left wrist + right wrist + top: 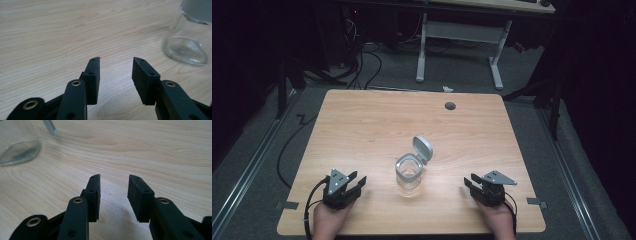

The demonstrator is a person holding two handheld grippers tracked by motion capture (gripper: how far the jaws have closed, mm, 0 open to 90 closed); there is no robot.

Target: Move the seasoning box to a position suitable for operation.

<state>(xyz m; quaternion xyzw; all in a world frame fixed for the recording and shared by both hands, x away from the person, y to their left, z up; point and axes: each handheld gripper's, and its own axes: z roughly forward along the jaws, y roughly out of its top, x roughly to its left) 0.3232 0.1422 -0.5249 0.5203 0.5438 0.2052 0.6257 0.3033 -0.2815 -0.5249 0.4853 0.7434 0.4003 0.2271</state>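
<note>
Tabletop: one, light wood grain, with rounded corners. It carries all the things here. One small dark round hole is near its far edge.

Second desk: one, beyond my tabletop, on white legs. I see two legs.

Cables: several dark ones on the grey floor behind the tabletop; I cannot count them exactly.

Jar: one, clear glass, upright, near the middle of the tabletop and a little toward my side. It stands between my two tools and is well apart from each. In the left gripper view it is at the upper right; in the right gripper view it is at the upper left.

Lid: one, grey, swung up and back. It leans at the far right side of the jar mouth, so the jar is open.

My hands: two, both low on the near edge of the tabletop.

Left tool: one, in my left hand, left of the jar. Its two jaws stand wide apart, with bare wood between them. It holds nothing.

Right tool: one, in my right hand, right of the jar. Its two jaws are also apart, with bare wood between them. It holds nothing.
</note>
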